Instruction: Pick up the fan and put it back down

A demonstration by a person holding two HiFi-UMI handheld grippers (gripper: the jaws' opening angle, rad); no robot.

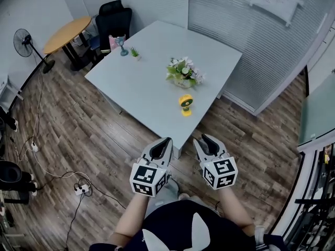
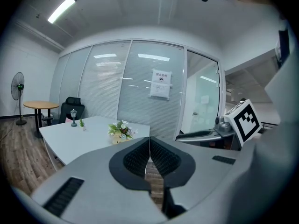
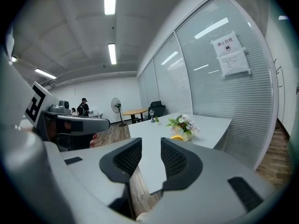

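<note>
right tool [image 1: 205, 138], narrowly parted and empty, and left tool [image 1: 166, 140], closed, hover short of the fan [image 1: 185, 104] on the table [image 1: 146, 82].

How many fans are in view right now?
2. A small yellow fan on the white table, near the flowers; a black pedestal fan standing on the floor beside the round wooden table.
</note>
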